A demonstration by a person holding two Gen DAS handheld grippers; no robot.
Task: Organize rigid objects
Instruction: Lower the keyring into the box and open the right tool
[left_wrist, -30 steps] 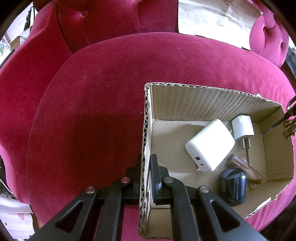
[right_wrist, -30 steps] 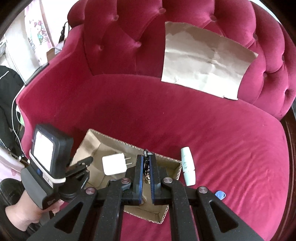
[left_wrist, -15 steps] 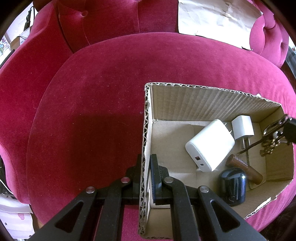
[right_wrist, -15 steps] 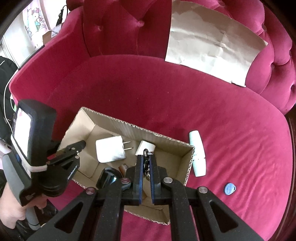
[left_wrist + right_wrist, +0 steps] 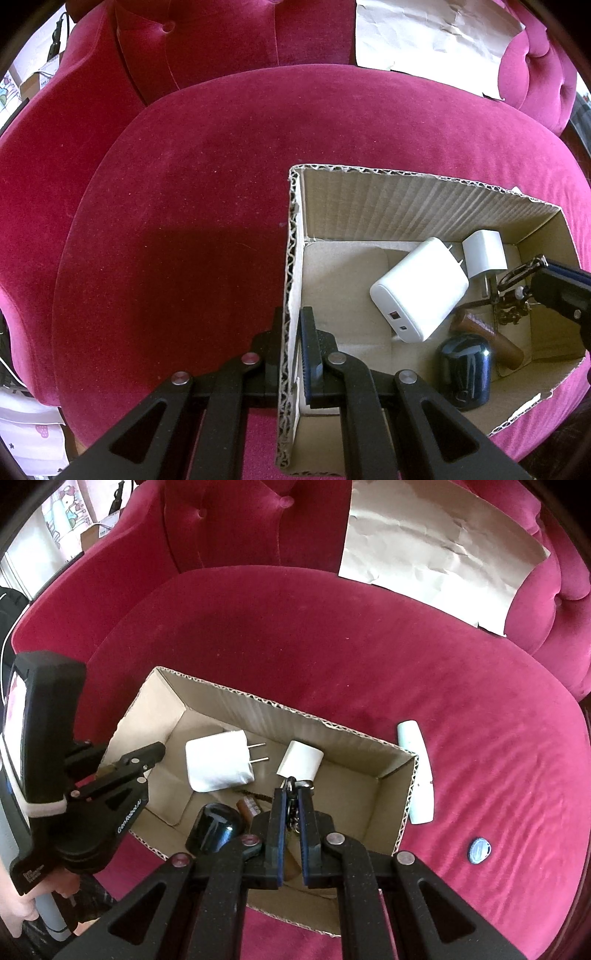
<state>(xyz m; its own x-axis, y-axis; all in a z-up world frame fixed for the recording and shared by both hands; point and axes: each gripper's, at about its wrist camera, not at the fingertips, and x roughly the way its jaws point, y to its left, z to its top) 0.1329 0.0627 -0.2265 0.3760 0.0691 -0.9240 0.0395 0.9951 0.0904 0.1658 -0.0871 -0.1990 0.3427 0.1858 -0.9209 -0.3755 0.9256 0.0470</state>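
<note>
An open cardboard box (image 5: 406,206) sits on a red velvet sofa seat. My left gripper (image 5: 291,332) is shut on the box's left wall; in the right wrist view it (image 5: 149,757) clamps that same wall (image 5: 122,734). My right gripper (image 5: 291,801) is shut on a bunch of keys (image 5: 292,785) and hangs inside the box at its right end, keys (image 5: 511,302) dangling over the floor. In the box lie a large white charger (image 5: 417,291), a small white charger (image 5: 484,253), a brown cylinder (image 5: 487,339) and a dark rounded case (image 5: 465,369).
On the seat right of the box lie a white tube-shaped object (image 5: 419,775) and a small blue tag (image 5: 480,851). A crumpled sheet of paper (image 5: 436,550) leans on the sofa back. A hand (image 5: 18,912) holds the left gripper's handle.
My right gripper has come down with the keys from above the box's right rim to inside the box. The left gripper and the box have not moved.
</note>
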